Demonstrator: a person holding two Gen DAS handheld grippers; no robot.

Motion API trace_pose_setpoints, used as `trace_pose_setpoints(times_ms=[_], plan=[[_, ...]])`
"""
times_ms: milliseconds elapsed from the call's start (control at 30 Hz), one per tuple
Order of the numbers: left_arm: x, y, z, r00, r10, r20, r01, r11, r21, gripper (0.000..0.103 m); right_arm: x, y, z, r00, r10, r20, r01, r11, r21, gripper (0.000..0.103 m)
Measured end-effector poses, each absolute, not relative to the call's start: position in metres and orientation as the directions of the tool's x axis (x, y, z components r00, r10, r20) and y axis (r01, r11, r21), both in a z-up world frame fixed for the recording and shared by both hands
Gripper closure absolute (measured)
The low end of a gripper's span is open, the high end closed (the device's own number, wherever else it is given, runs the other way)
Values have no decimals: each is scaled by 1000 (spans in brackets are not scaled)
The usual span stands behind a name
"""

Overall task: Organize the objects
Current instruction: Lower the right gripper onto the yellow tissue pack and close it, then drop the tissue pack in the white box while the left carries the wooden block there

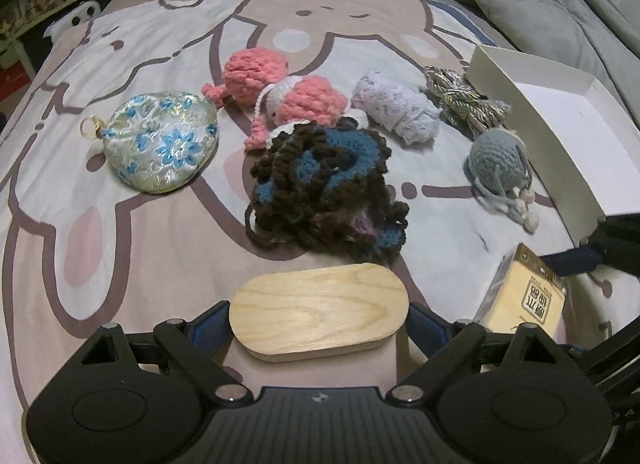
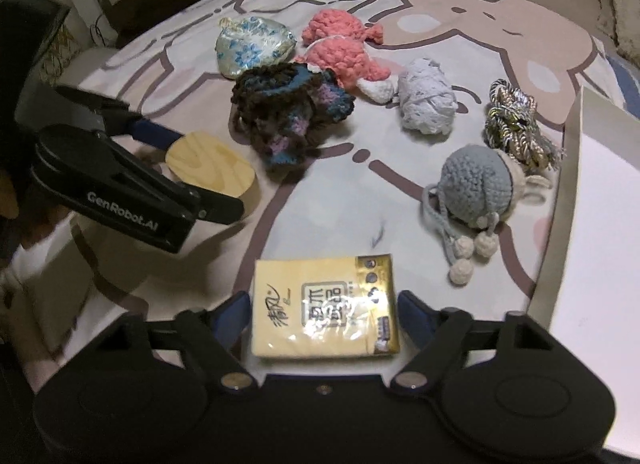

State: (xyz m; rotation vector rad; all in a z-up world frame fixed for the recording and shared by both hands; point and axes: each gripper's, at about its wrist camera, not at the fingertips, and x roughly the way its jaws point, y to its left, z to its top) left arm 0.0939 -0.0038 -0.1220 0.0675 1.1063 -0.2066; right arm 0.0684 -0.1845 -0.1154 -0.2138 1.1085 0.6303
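Here, on a bed (image 1: 120,248) covered with a cartoon-print sheet, the left claw (image 1: 320,328) sits astride a pale wooden oval box (image 1: 320,318), one blue-padded finger on each long end. Whether the pads actually press the wood cannot be told; the jaws stand wide around it. The right claw (image 2: 326,320) likewise brackets a yellow tissue pack (image 2: 324,310), which lies flat on the sheet, and a sliver of sheet shows between the pack and each finger (so nothing is pinched there).

Beyond the box lies a brown-and-blue crochet piece (image 1: 324,184), crumpled in a heap. Behind it two pink crochet toys (image 1: 280,96) rest touching each other. Left of them, apart, is a floral brocade pouch (image 1: 160,142) with a small clasp at its corner. To the right sit a lavender lace roll (image 1: 394,110), a bundle of metallic cord (image 1: 464,102), and a grey crochet doll head (image 1: 496,160) with pompom strings trailing toward the claw.

A white open box (image 1: 568,132) stands at the right edge, just beside the doll head and cord, its interior bare.
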Motion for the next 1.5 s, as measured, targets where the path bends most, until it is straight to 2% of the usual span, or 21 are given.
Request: trace_pose_setpoints(times_ms=[233,567,967,1233,1500], plan=[[98,-5,-127,424,-113,-898,146,988,-55,10,64,-174,-122,313,321,-894,-584,807,85,29],[97,-4,-123,443,-99,-891,105,993,-59,11,71,-186,-112,361,321,-876,-470,873,126,30],[89,12,-72,574,-81,-815,25,996,-81,11,77,-222,-56,536,304,-787,-352,928,119,30],[97,-12,-43,631,-93,-770,64,996,-68,11,92,-269,-31,608,255,-752,-273,956,104,29],[124,-83,-31,653,-179,-736,166,982,-92,11,122,-337,-24,646,165,-745,-147,985,91,29]])
